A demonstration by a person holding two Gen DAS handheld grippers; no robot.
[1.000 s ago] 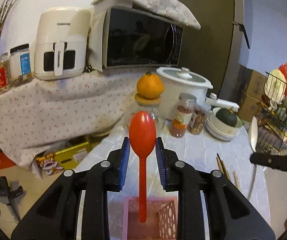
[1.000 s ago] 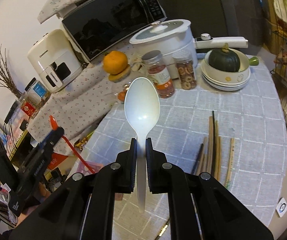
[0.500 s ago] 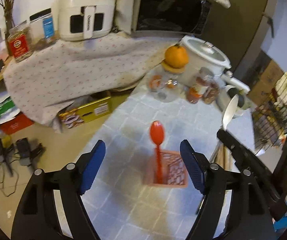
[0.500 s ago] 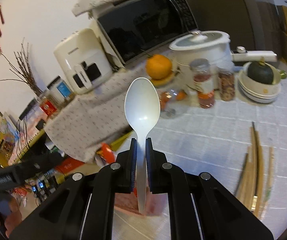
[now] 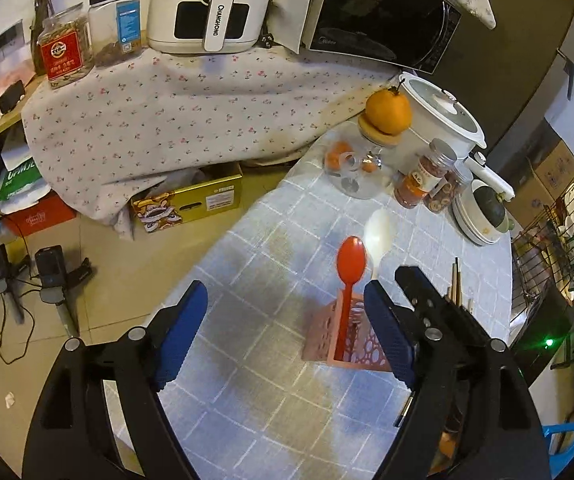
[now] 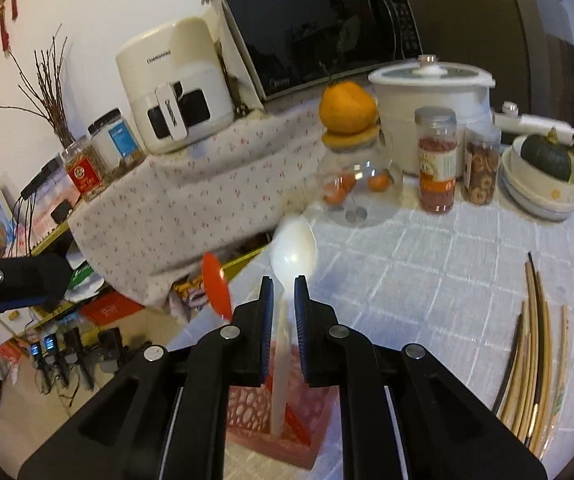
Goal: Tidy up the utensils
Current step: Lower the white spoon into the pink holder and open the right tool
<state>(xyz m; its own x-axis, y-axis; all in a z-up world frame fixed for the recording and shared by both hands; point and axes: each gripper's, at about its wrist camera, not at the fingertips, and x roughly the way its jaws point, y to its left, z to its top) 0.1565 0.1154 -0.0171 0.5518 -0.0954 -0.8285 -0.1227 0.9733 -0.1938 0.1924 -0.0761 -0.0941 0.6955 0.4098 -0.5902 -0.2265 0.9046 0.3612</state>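
Note:
A red spoon (image 5: 352, 260) stands handle-down in the pink perforated basket (image 5: 319, 336) on the checked tablecloth. My left gripper (image 5: 283, 292) hovers above and short of it, jaws wide and still opening, nothing between them. My right gripper (image 6: 283, 282) sits directly over the basket (image 6: 319, 440). Its jaws are opening, with a narrow gap on each side of the white spoon (image 6: 293, 248), whose handle hangs between the pads and reaches down into the basket. The red spoon (image 6: 215, 284) leans just to the left. Wooden chopsticks (image 6: 535, 340) lie on the table at the right.
Behind the basket stand a glass jar (image 6: 359, 192) topped by an orange, two spice jars (image 6: 437, 160), a white cooker (image 6: 431, 92) and stacked bowls (image 6: 539, 196) holding a dark squash. The table edge falls away left to a floor with boxes and cables.
The left gripper let go of the red spoon, opened wide and drew back; the spoon now stands in the basket. The right gripper carried the white spoon over the basket and its jaws parted.

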